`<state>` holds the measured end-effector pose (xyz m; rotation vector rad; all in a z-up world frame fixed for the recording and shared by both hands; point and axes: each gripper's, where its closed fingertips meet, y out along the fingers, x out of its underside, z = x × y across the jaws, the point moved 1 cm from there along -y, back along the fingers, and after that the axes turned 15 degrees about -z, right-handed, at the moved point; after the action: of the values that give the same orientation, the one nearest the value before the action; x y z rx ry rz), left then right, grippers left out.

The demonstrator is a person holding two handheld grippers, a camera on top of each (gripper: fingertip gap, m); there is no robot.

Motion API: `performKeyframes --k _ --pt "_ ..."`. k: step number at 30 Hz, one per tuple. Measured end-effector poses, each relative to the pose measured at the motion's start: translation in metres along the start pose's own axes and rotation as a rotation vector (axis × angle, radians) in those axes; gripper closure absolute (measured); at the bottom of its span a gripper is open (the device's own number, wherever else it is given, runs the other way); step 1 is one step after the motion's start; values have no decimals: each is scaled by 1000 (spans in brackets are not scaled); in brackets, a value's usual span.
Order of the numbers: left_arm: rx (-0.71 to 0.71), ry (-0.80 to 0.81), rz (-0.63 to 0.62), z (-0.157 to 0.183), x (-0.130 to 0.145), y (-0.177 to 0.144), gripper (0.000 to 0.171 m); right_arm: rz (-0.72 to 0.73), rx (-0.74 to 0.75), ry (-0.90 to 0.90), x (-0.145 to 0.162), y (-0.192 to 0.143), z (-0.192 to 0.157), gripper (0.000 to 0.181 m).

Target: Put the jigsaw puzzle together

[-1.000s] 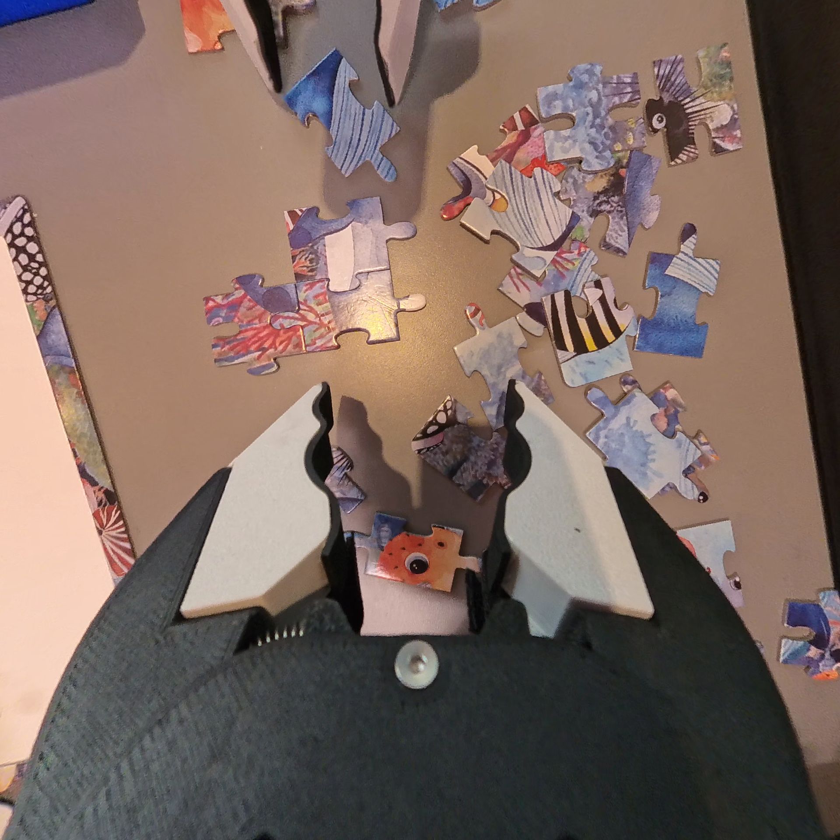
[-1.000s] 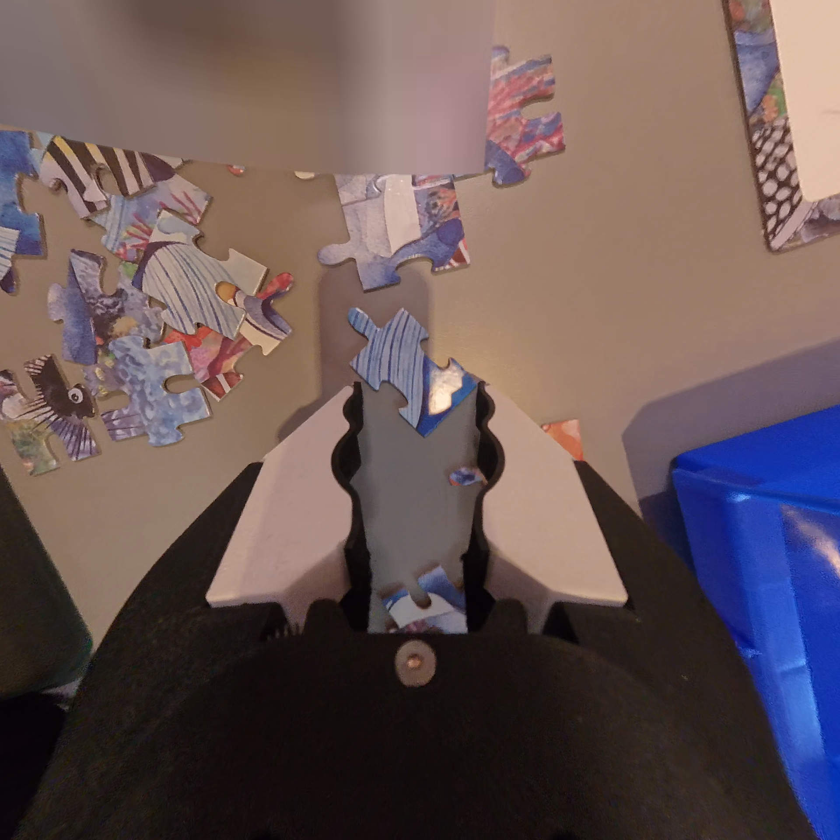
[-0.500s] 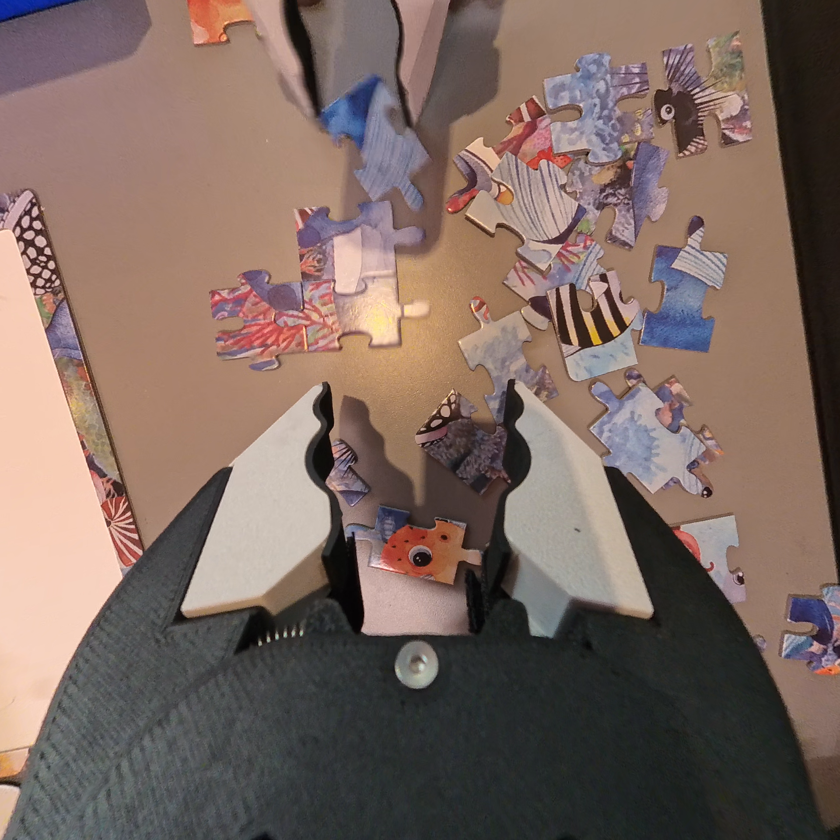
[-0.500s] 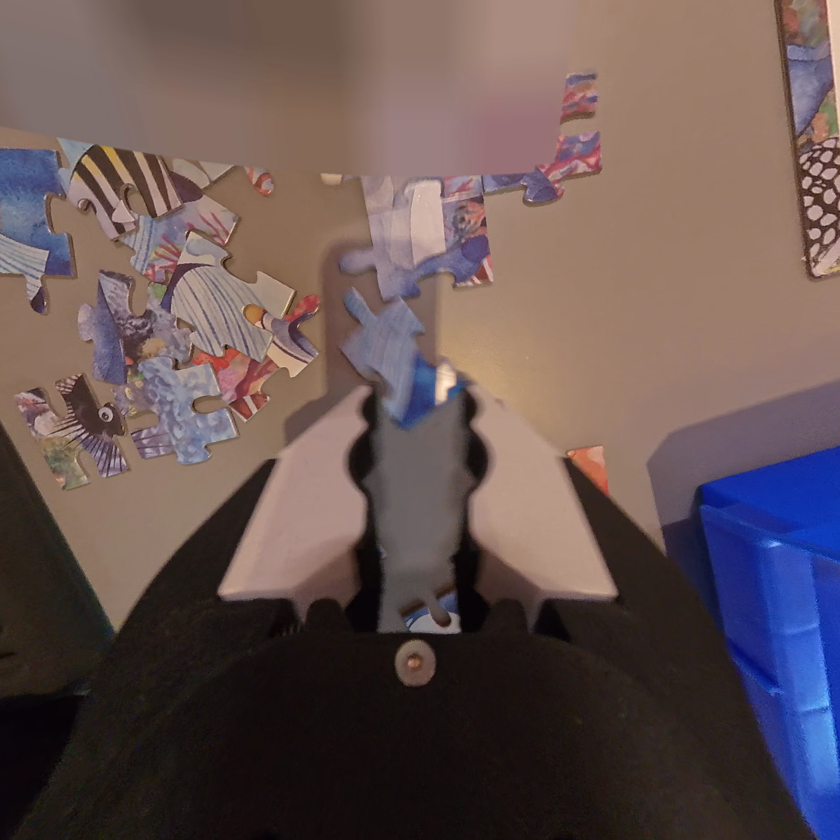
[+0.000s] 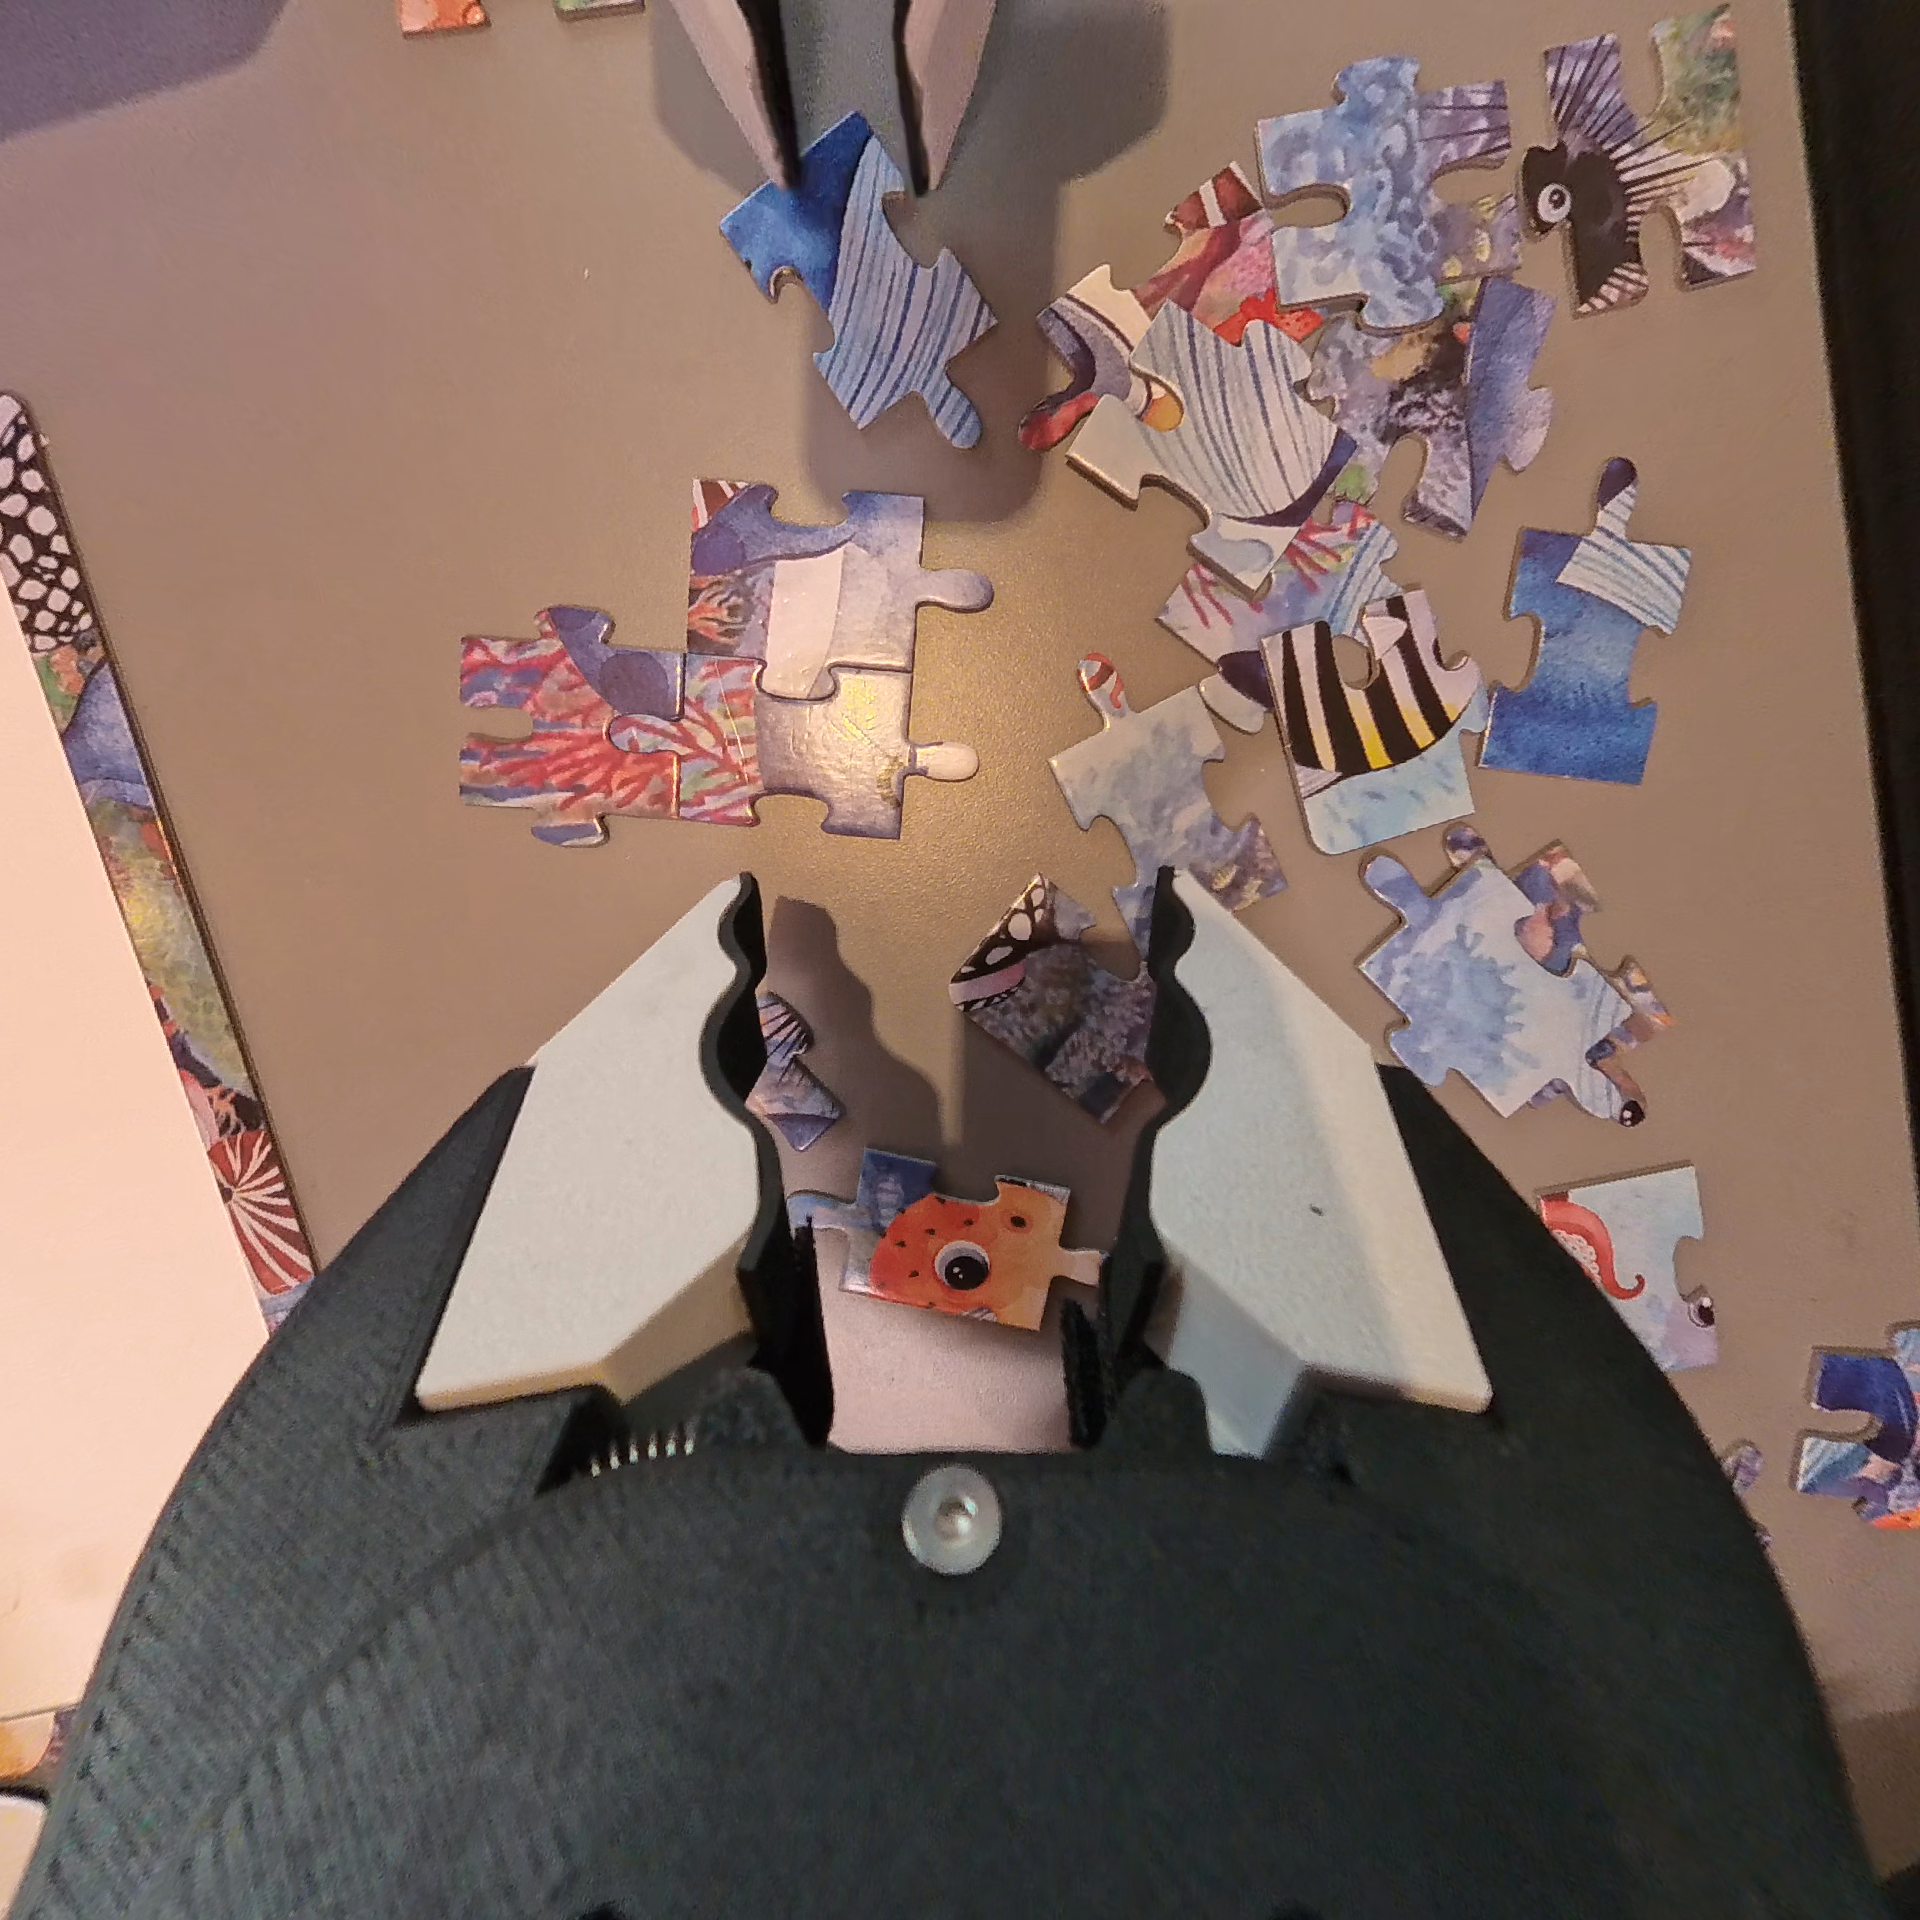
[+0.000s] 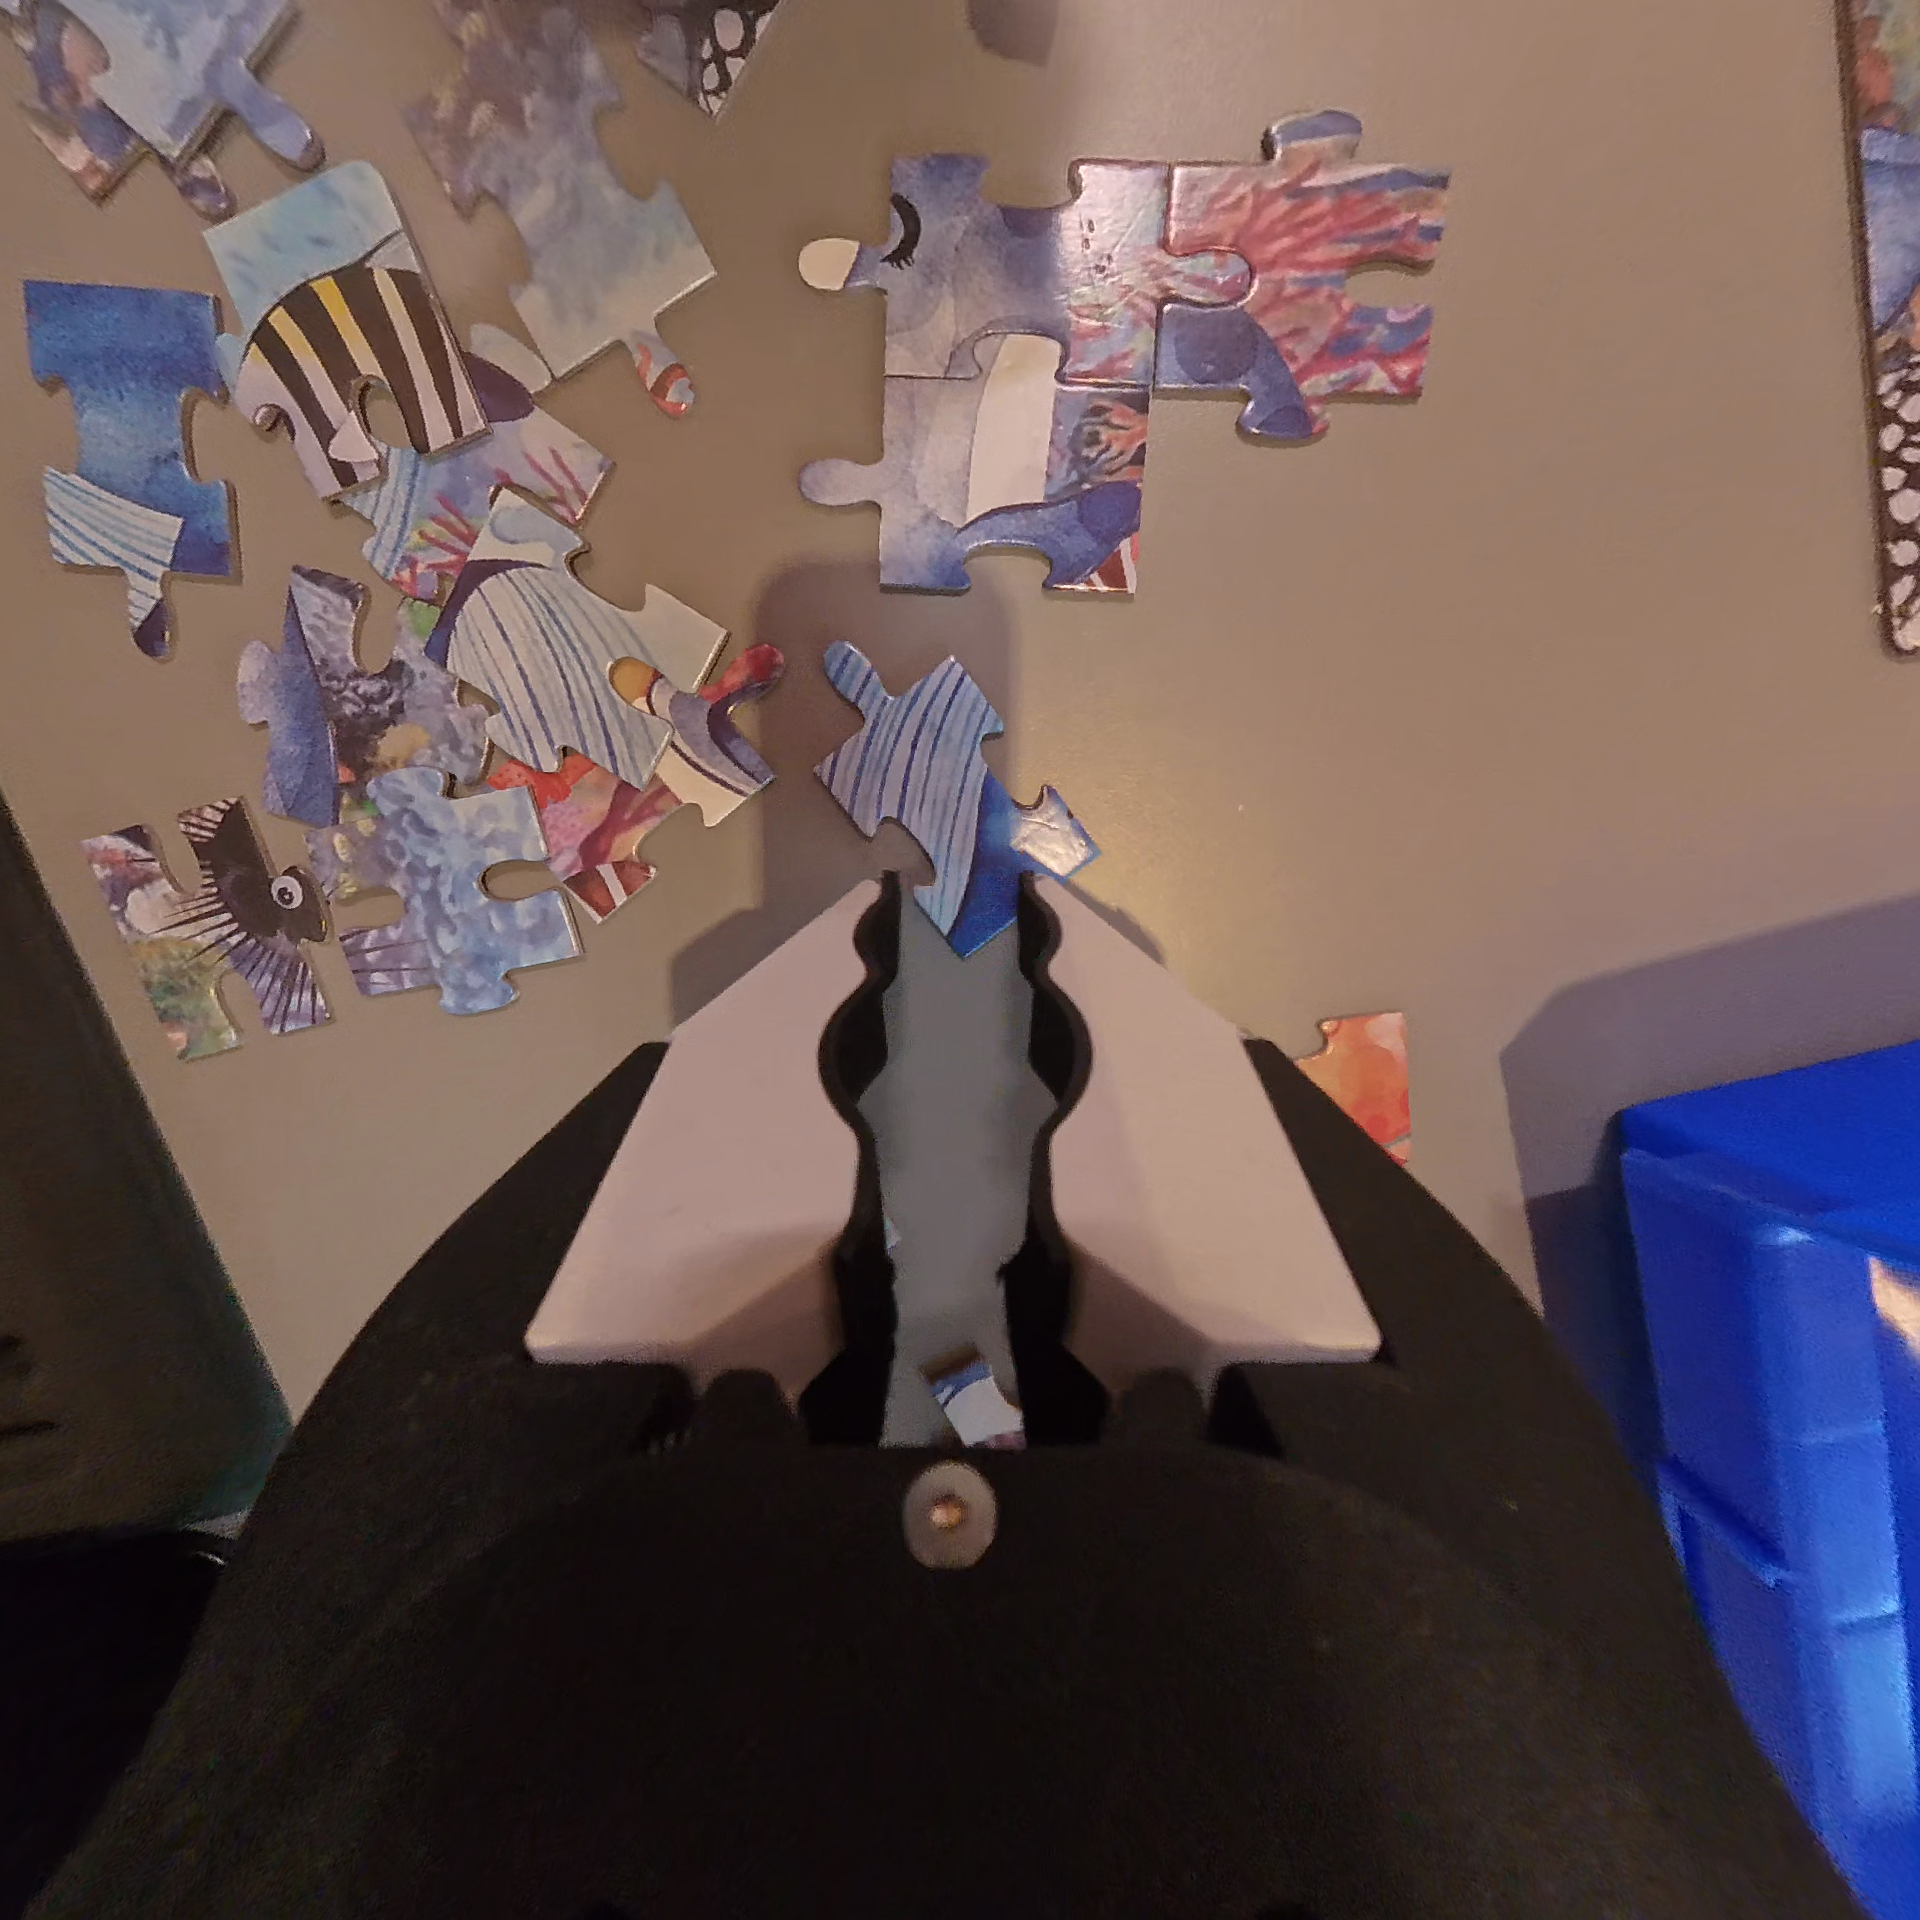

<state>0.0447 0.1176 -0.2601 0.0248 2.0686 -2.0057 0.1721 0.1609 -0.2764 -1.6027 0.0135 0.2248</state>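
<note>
Working over a grey-brown tabletop (image 5: 364, 436), you are keeping the blue bin (image 6: 1766, 1299) at the right gripper's own right side. Your left gripper (image 5: 956, 914) is hovering with its fingers spread wide, grasping nothing; an orange fish piece (image 5: 966, 1252) is lying on the tabletop between them, near their base. Your right gripper (image 6: 956, 894) is pinching the blue corner of a blue striped piece (image 6: 935, 779), fingers clenched on it, and holding it just short of the joined cluster (image 6: 1122, 374) of three pieces, apart from it. The heap of loose pieces (image 5: 1382, 499) is lying to the right in the left wrist view, some overlapping. Among them, the yellow-and-black striped fish piece (image 5: 1361, 727) is resting partly on its neighbours.
</note>
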Motion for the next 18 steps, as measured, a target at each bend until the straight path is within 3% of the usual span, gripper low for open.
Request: performKeyframes --k 2,5,8,18 --pt "-3 -1 -3 -1 1 0 98 0 13 23 1 -2 3 147" --pt "-8 -3 -8 -2 2 -1 98 -15 28 31 3 0 5 140" --pt "-12 -6 -11 -3 3 -3 98 -6 13 17 -1 3 3 154" --pt "-28 -24 -38 -1 15 -14 99 -4 17 -8 -1 3 2 158"
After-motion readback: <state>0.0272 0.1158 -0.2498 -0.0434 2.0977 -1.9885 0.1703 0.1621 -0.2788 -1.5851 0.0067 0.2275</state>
